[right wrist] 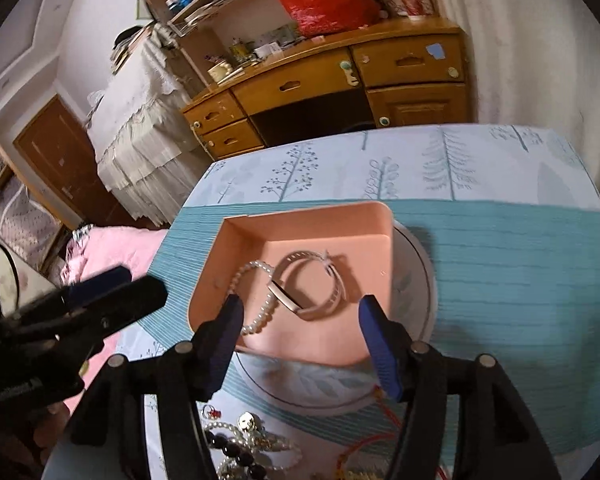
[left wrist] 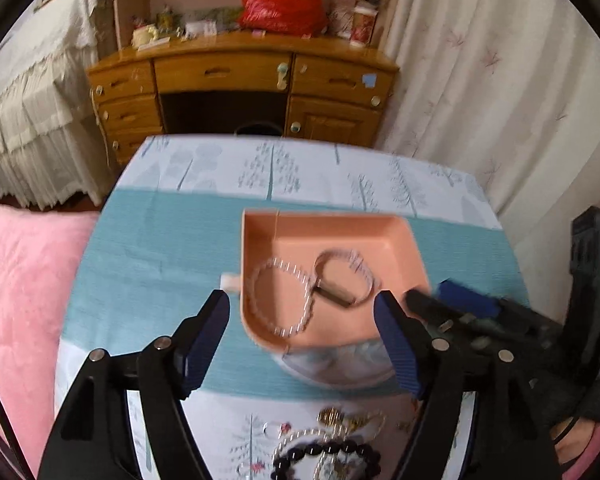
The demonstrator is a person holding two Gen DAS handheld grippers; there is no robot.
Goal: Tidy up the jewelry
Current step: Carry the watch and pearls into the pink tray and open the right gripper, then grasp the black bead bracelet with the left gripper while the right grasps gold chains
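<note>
A pink tray (left wrist: 340, 226) (right wrist: 252, 236) rests on a white plate (right wrist: 418, 268) on the table. Inside lie a pearl bracelet (left wrist: 296, 272) (right wrist: 260, 314) and a silver bangle (left wrist: 358, 270) (right wrist: 332, 288). My left gripper (left wrist: 302, 314) is open and empty, hovering over the tray's near part. My right gripper (right wrist: 300, 316) is open and empty, just above the tray's near edge; it shows in the left wrist view (left wrist: 432, 300). A pile of loose jewelry with a black bead bracelet (left wrist: 328, 454) (right wrist: 236, 454) lies on the table near me.
The table has a teal and white tree-print cloth (left wrist: 160, 240) (right wrist: 520, 260). A pink blanket (left wrist: 20, 280) lies at the left. A wooden desk (left wrist: 240, 80) (right wrist: 340, 80) with a red bag (left wrist: 280, 0) stands behind, beside a curtain (left wrist: 480, 80).
</note>
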